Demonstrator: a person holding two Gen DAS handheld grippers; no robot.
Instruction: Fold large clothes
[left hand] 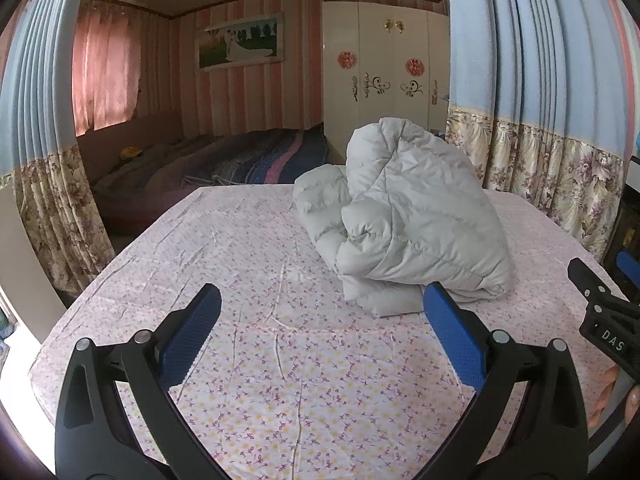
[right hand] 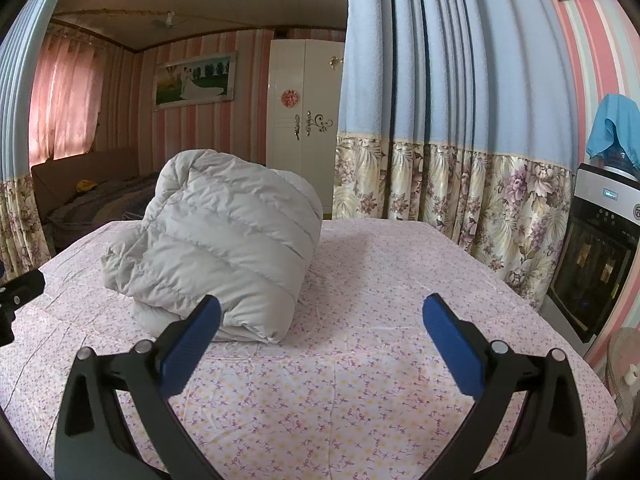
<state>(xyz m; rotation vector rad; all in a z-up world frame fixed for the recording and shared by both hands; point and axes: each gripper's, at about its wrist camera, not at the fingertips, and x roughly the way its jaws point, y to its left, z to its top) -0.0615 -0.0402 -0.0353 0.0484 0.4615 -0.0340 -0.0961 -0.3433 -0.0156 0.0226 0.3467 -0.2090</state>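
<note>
A pale grey puffy down jacket (left hand: 404, 216) lies bunched in a rolled heap on the floral pink sheet (left hand: 260, 360) of the table. My left gripper (left hand: 322, 300) is open and empty, just short of the jacket's near left edge. In the right wrist view the jacket (right hand: 224, 248) sits left of centre. My right gripper (right hand: 322, 312) is open and empty, its left finger (right hand: 192, 340) close in front of the jacket's near end. The right gripper also shows at the right edge of the left wrist view (left hand: 600, 304).
Blue and floral curtains (right hand: 460, 140) hang behind and right of the table. A black-fronted appliance (right hand: 592, 256) stands at the right. A bed (left hand: 224, 160) and white wardrobe (left hand: 384, 68) are beyond. The sheet's edges drop off at left and right.
</note>
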